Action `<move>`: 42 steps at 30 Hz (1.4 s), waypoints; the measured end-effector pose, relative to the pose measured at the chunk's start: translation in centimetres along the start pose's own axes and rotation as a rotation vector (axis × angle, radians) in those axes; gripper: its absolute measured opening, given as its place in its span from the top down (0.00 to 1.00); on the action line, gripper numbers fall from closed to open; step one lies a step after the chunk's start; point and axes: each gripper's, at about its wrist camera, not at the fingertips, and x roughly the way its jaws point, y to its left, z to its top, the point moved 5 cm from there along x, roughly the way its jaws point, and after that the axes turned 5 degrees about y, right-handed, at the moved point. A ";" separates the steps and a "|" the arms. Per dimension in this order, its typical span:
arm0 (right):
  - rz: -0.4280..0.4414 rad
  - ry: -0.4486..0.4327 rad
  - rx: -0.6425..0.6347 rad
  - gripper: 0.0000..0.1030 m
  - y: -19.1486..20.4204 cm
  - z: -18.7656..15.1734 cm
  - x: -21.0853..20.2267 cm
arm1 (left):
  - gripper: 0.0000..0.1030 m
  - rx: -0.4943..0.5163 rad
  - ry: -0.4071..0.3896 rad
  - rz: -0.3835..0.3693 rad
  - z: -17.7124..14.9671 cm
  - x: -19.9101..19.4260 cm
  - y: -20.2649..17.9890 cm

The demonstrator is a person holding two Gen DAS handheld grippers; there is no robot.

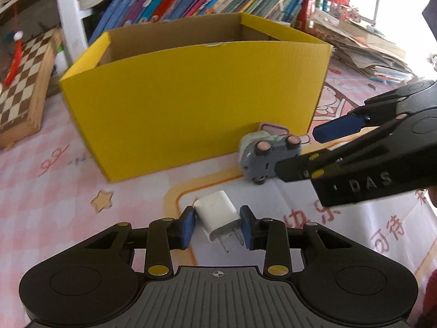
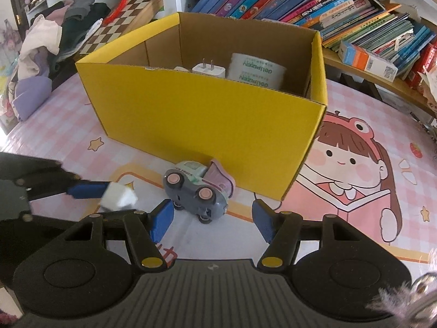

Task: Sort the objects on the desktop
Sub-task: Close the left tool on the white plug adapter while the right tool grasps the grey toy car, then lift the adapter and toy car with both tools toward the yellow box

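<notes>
A white plug charger (image 1: 218, 216) sits between the blue pads of my left gripper (image 1: 218, 225), which is shut on it just above the pink mat. It also shows blurred in the right wrist view (image 2: 118, 195). A grey toy truck (image 1: 267, 154) lies on its side in front of the yellow box (image 1: 188, 114). My right gripper (image 2: 214, 218) is open, its fingers on either side of and just short of the truck (image 2: 199, 188). The box (image 2: 207, 117) holds a white charger (image 2: 209, 69) and a paper roll (image 2: 255, 71).
Rows of books (image 2: 314, 0) and paper stacks (image 1: 363, 46) stand behind the box. A chessboard (image 1: 21, 82) leans at the left. A heap of clothes (image 2: 46, 49) lies at the far left. The pink cartoon mat (image 2: 355, 169) covers the table.
</notes>
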 end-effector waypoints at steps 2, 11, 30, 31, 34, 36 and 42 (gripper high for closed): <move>0.004 0.004 -0.004 0.39 0.2 0.3 0.4 | 0.67 -0.025 0.003 0.004 -0.4 -0.5 0.5; 0.016 0.010 -0.043 0.33 1.4 1.8 2.4 | 0.67 -0.079 -0.008 0.039 -1.4 -2.8 2.0; -0.008 0.040 0.059 0.37 1.3 1.5 3.0 | 0.67 -0.091 -0.033 0.072 -2.9 -5.5 4.0; -0.005 0.042 0.064 0.37 1.3 1.3 2.8 | 0.67 -0.088 -0.036 0.069 -2.9 -5.7 4.0; -0.002 0.037 0.069 0.37 1.5 0.9 1.9 | 0.67 -0.077 -0.048 0.056 -2.8 -6.0 3.9; -0.002 0.028 0.068 0.37 1.6 0.5 1.1 | 0.67 -0.065 -0.057 0.047 -2.7 -6.2 3.7; -0.008 0.005 0.072 0.37 2.2 -0.6 -1.4 | 0.67 -0.019 -0.079 0.015 -2.4 -6.7 3.0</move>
